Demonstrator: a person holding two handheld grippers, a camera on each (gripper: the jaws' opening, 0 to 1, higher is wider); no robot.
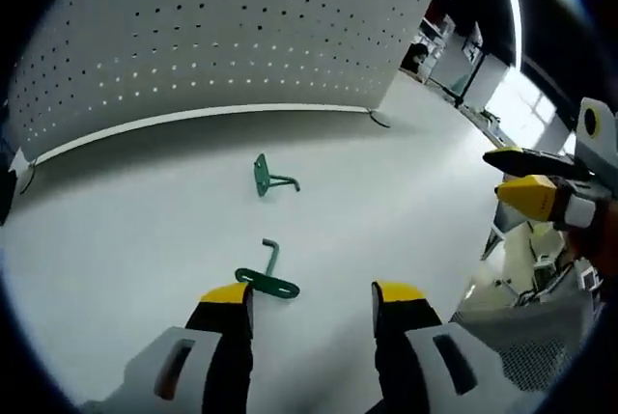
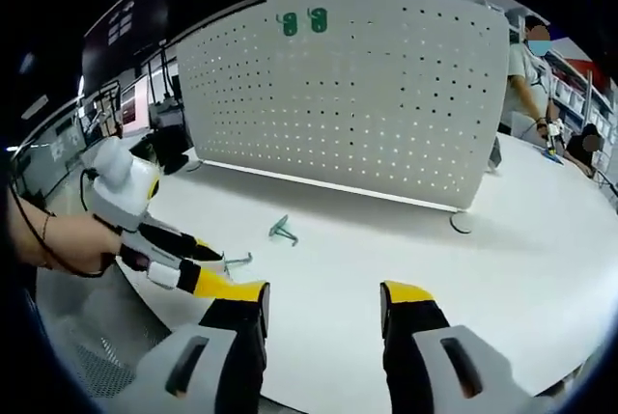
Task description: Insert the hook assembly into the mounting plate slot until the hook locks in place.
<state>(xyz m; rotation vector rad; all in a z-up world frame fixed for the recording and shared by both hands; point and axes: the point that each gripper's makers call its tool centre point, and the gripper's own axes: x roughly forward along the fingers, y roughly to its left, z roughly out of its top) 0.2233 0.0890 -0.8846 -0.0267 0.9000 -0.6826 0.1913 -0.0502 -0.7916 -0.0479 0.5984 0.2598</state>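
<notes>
A: Biggest thing first?

B: The white perforated pegboard panel (image 1: 222, 38) stands upright on the white table (image 1: 415, 192), two green hooks (image 2: 301, 22) already hung near its top edge.

A: And the loose ones?

B: The near green metal hook (image 1: 267, 277) lies flat just ahead of my left gripper (image 1: 311, 300), shaft pointing away toward the panel. The far green metal hook (image 1: 271, 177) rests on its plate edge, shaft pointing right.

A: Your jaws?

B: Both wide apart, holding nothing. My right gripper (image 2: 323, 310) hovers over the table edge; the near hook is partly hidden there.
</notes>
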